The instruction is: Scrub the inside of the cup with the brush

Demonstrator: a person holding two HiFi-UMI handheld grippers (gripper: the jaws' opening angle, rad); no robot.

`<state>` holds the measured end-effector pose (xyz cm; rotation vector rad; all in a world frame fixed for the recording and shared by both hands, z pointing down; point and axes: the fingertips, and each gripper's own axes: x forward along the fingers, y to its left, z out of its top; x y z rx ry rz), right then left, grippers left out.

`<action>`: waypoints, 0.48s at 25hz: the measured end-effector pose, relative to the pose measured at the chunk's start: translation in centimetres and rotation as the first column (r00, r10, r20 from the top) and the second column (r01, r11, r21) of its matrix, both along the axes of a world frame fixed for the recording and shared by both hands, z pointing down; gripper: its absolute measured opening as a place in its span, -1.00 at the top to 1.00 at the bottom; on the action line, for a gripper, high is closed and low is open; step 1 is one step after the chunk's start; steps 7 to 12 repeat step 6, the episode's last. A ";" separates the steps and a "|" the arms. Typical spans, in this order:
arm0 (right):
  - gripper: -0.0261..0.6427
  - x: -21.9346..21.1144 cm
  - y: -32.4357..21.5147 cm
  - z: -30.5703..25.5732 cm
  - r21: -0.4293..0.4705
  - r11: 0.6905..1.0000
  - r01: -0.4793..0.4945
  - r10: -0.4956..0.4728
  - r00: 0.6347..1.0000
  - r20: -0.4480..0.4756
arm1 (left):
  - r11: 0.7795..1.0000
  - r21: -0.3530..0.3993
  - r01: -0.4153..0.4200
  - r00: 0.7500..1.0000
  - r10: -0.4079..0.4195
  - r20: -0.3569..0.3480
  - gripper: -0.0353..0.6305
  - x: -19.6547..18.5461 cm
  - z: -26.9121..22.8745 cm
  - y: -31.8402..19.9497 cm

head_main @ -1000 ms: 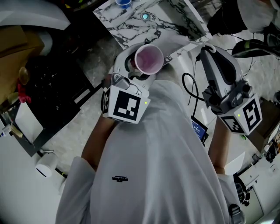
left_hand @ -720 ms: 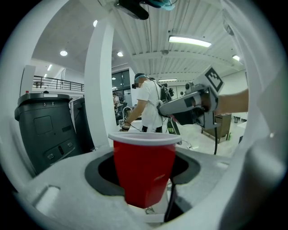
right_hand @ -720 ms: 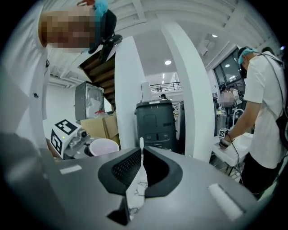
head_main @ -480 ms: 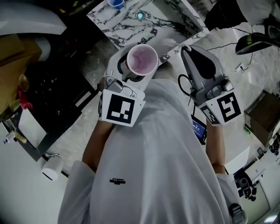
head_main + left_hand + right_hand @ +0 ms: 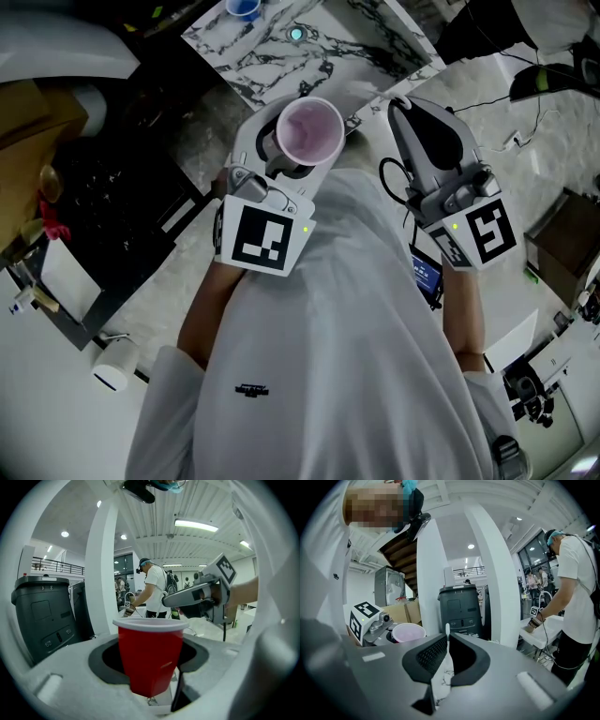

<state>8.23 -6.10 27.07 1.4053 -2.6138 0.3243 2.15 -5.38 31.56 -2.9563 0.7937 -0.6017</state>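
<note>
Where print was looked for, little could be read. The black-and-white marker cube (image 5: pixel 261 236) on each gripper bore square patterns only. The small dark logo (image 5: pixel 255 386) on the person's white shirt and the white print on a blue card (image 5: pixel 427 275) by the right forearm were too small to make out.

Left gripper (image 5: pixel 296 155): jaws clamped on either side of a red plastic cup with a white rim (image 5: pixel 312 131). The cup was upright, mouth up, seen against the near edge of the black-veined white marble tabletop (image 5: pixel 328 56).

Right gripper (image 5: pixel 412 117): right of the cup, near but apart. Jaws were almost together, pinching a thin white stick (image 5: pixel 447 631) whose tip stood just above them. No bristles showed in any view.

Only the head view gave the cup's pale pinkish inside. Only the left gripper view gave its red wall. Only the right gripper view gave the stick. Both gripper views took in a dark grey bin (image 5: pixel 42 616) and a far person in a white shirt (image 5: pixel 153 590).
</note>
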 end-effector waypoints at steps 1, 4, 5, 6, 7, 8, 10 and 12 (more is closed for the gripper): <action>0.85 0.0 0.0 0.0 0.001 1.000 0.001 -0.001 1.000 -0.001 | 1.000 -0.002 -0.001 1.000 0.001 0.000 0.12 0.0 0.0 0.0; 0.85 -0.2 -0.1 -0.1 0.002 1.000 0.002 -0.002 1.000 0.007 | 1.000 -0.023 0.002 1.000 -0.002 0.003 0.12 -0.1 0.3 0.2; 0.85 -0.3 -0.2 -0.2 0.002 1.000 0.002 -0.002 1.000 0.011 | 0.999 -0.033 0.006 1.000 -0.006 0.003 0.12 -0.1 0.4 0.3; 0.85 -0.4 -0.2 -0.2 0.002 1.000 0.003 -0.003 1.000 0.015 | 0.999 -0.044 0.009 1.000 -0.009 0.003 0.12 -0.2 0.5 0.3; 0.85 -0.4 -0.2 -0.2 0.002 1.000 0.003 -0.003 1.000 0.015 | 0.999 -0.044 0.009 1.000 -0.009 0.003 0.12 -0.2 0.5 0.3; 0.85 -0.4 -0.2 -0.2 0.002 1.000 0.003 -0.003 1.000 0.015 | 0.999 -0.044 0.009 1.000 -0.009 0.003 0.12 -0.2 0.5 0.3; 0.85 -0.4 -0.2 -0.2 0.002 1.000 0.003 -0.003 1.000 0.015 | 0.999 -0.044 0.009 1.000 -0.009 0.003 0.12 -0.2 0.5 0.3; 0.85 -0.4 -0.2 -0.2 0.002 1.000 0.003 -0.003 1.000 0.015 | 0.999 -0.044 0.009 1.000 -0.009 0.003 0.12 -0.2 0.5 0.3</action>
